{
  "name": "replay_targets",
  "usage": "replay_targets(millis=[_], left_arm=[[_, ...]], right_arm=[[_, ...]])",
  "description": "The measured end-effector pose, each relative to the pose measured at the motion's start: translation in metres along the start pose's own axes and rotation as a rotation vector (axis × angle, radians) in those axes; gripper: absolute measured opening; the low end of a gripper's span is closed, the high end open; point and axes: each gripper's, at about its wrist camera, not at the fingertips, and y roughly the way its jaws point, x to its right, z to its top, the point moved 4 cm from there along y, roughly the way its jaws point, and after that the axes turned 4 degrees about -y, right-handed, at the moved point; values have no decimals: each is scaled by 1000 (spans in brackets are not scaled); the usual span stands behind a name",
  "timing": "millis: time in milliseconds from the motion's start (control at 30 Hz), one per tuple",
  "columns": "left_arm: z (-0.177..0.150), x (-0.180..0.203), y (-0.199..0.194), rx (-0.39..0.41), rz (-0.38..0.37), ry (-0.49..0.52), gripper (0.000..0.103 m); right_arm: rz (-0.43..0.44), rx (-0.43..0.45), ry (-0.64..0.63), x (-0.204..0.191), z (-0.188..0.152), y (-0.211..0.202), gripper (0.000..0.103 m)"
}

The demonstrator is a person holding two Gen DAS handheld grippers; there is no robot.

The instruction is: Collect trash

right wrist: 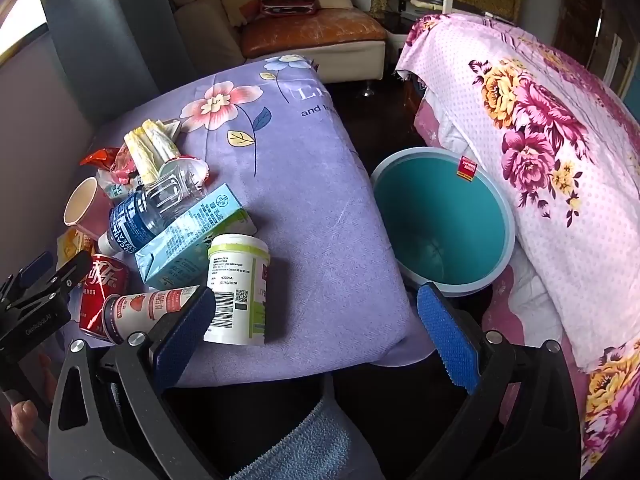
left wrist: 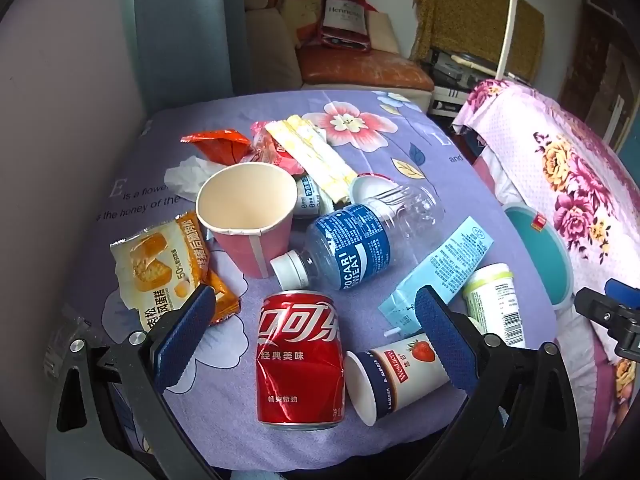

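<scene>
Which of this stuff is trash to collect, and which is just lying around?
For the job:
red can
blue bottle
pink cup
yogurt cup
white jar
blue carton
wrappers
teal bin

Just lying about:
floral quilt
sofa
cognac bag

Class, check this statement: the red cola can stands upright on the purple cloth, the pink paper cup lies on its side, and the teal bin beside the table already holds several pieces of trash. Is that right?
One detail is wrong. The teal bin is empty; the right wrist view looks straight into it and shows a bare bottom. The red cola can does stand upright on the purple cloth, and the pink paper cup lies on its side.
</scene>
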Motion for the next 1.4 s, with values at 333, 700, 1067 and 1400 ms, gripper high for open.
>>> replay_targets(millis=[333,700,1067,1400], left_arm=[[-2,7,3,-9,-5,18,100],[-1,10,2,-9,-8,30,100],[-3,11,3,-14,-8,39,100],[-4,10,5,-21,-15,43,100]], right_arm=[[18,-21,18,2,0,4,97],[27,-24,20,1,3,4,97],[28,-31,12,-2,7,4,97],[24,-34,7,-3,11,5,97]])
